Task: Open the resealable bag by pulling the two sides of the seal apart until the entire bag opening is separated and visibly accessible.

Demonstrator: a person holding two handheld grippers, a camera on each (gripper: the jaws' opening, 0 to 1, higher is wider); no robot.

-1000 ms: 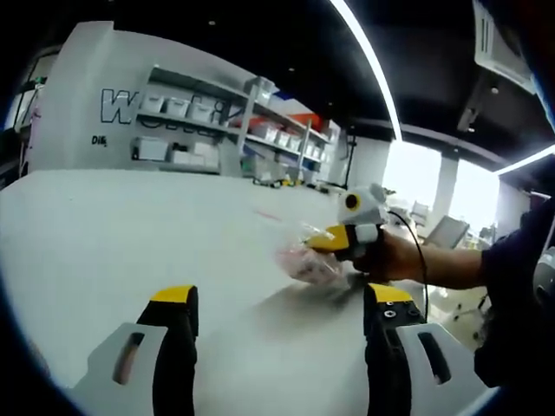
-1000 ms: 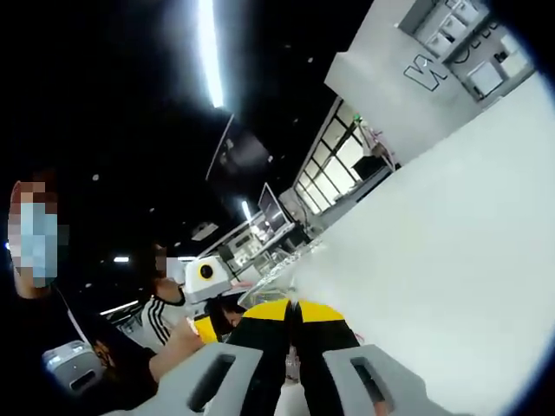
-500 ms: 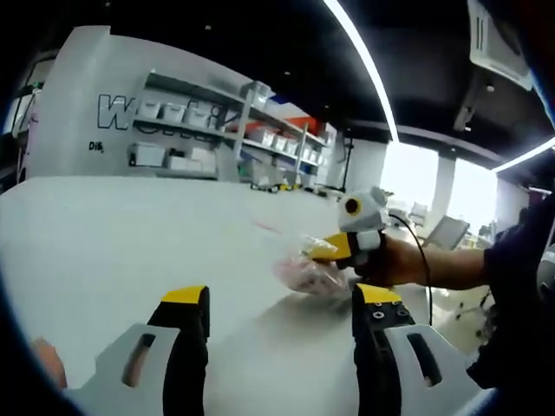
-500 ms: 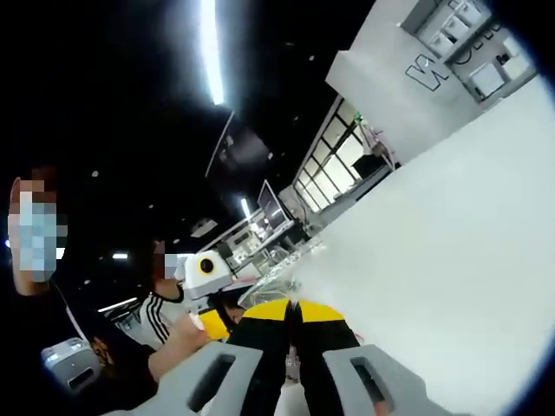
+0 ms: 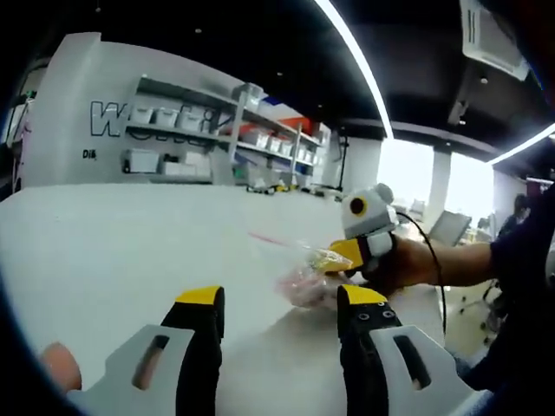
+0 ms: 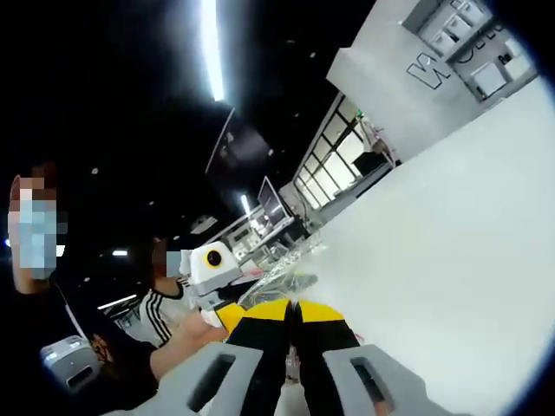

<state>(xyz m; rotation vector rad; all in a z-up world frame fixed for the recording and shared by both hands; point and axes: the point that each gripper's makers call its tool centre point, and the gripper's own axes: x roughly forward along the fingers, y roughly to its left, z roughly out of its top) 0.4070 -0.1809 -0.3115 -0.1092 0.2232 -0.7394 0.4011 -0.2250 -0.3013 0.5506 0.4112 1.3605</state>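
The right tongs (image 5: 345, 256) are clamped on one lip of the resealable bag (image 5: 305, 276), holding it just above the white worktop (image 5: 130, 251) so the left tongs (image 5: 277, 303), jaws apart, can take the other lip.

Resealable bag (image 5: 305, 276) clear and crumpled, its seal too small to tell whether parted, pinkish contents blurred, bag's lower part in the right gripper view hidden behind closed fingers (image 6: 269, 322), wall lettering (image 5: 147, 119) partly covered by shelves (image 5: 208, 130), shelf boxes too small to identify
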